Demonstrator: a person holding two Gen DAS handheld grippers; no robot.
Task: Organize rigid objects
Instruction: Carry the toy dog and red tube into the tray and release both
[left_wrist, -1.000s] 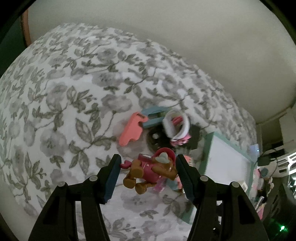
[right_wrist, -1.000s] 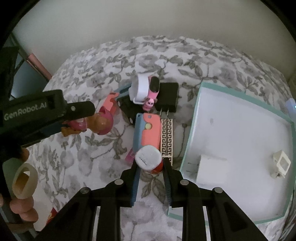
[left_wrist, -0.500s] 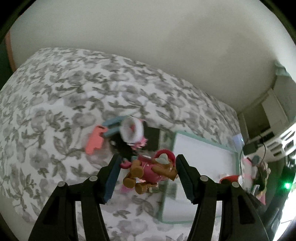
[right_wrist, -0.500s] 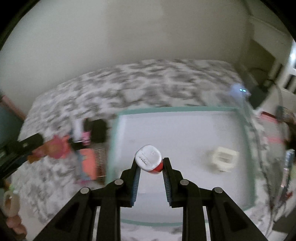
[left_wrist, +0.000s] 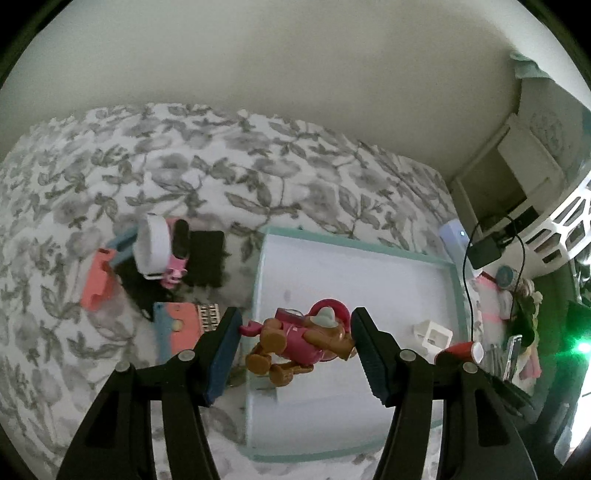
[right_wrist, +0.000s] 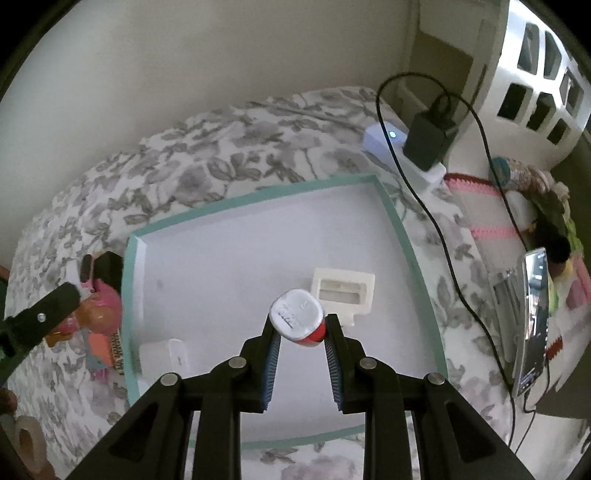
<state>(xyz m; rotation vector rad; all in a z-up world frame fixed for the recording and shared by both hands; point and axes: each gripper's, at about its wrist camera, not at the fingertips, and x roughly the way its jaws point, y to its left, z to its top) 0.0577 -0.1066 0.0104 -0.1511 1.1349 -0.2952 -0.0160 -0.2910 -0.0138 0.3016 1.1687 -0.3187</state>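
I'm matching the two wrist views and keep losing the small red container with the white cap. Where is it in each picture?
Left wrist view: the red container is at lower right, over the tray's right side, in the right hand-held gripper.
Right wrist view: it is at centre, clamped between the fingers.
Shared landmark: the teal-rimmed white tray.

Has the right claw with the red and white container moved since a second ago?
Yes. The right claw, gripping the red and white container, went from over the floral bedspread to over the teal-rimmed tray.
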